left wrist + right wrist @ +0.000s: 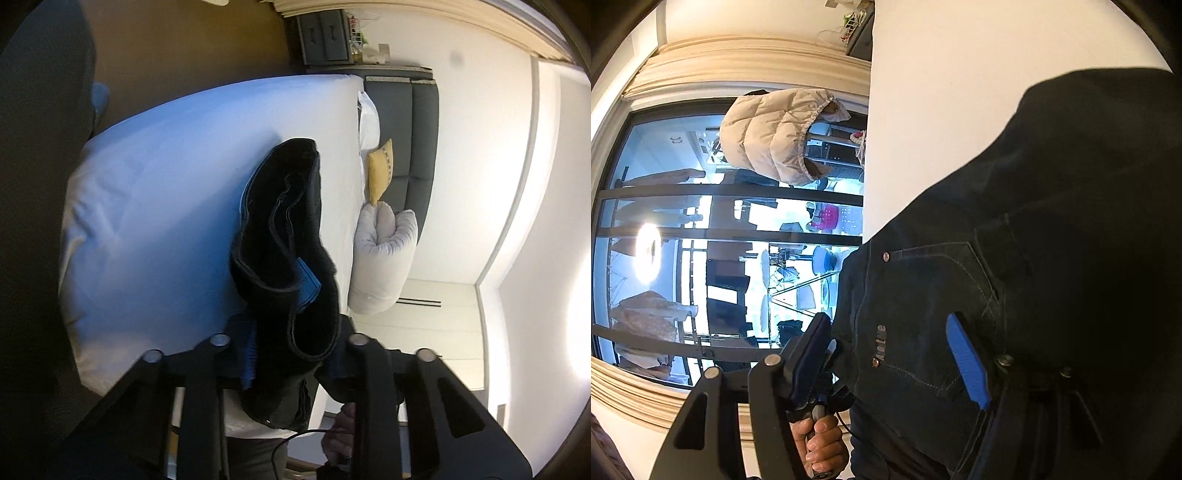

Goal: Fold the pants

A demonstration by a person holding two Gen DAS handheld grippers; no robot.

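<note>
dark denim jeans (286,236) are held up over a white bed (155,206). the waistband is clamped between the pads of the left gripper (291,358). the right gripper (894,362) is spread apart, the pocket area draped over its blue-padded finger (967,360). a yellow cushion (380,173) is seen by the headboard.

Bare bed (166,192) beside draped pants (291,236)
</note>
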